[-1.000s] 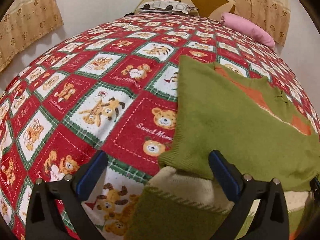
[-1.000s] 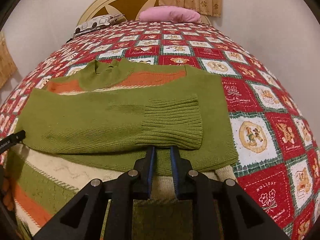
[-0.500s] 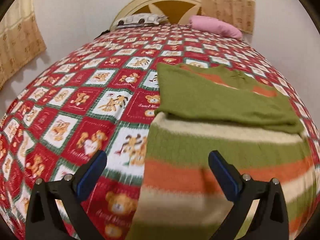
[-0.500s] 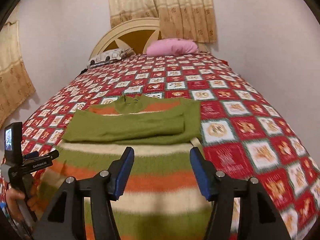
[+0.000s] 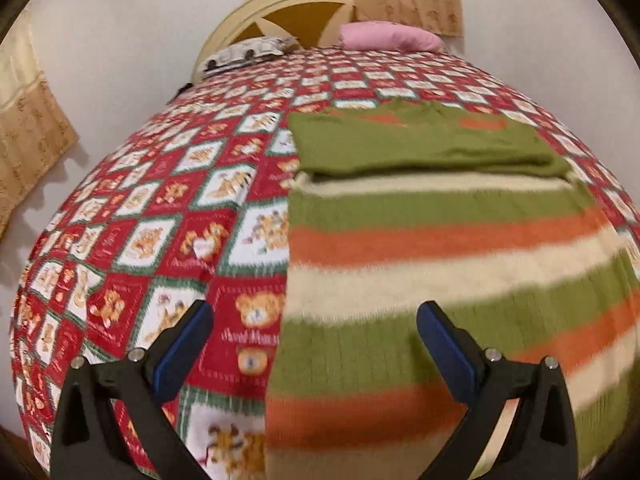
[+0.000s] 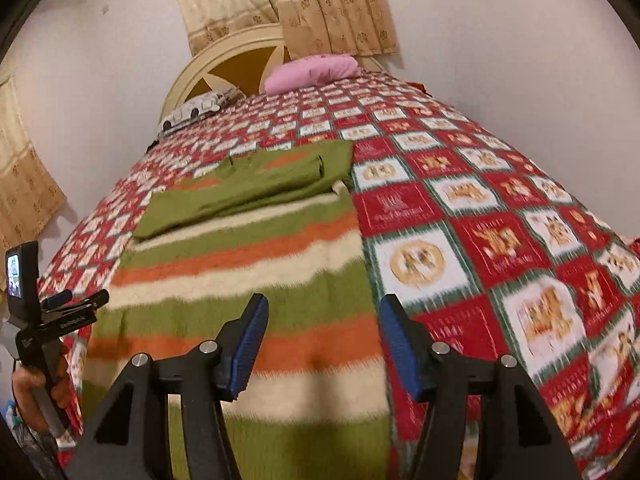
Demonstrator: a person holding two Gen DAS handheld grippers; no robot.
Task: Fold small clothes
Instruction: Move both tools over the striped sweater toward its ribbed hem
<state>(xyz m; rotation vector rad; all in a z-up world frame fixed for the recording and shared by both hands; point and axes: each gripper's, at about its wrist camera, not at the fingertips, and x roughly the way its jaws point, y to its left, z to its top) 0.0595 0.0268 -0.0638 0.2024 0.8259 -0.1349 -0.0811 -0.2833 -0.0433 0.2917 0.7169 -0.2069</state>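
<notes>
Right wrist view: right gripper [image 6: 322,344] hangs released and empty above the striped sweater's [image 6: 240,280] near right edge.

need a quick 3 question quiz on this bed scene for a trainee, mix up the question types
1. True or false: the sweater on the quilt has both sleeves folded across its chest.
2. Which pillow colour sits nearer the curtain in the right wrist view? A. pink B. blue C. black
3. Fill in: the jaws of both the left gripper and the right gripper are ____, with nothing between them.

Key
1. True: the plain green sleeves lie over the top of the striped body.
2. A
3. open
</notes>
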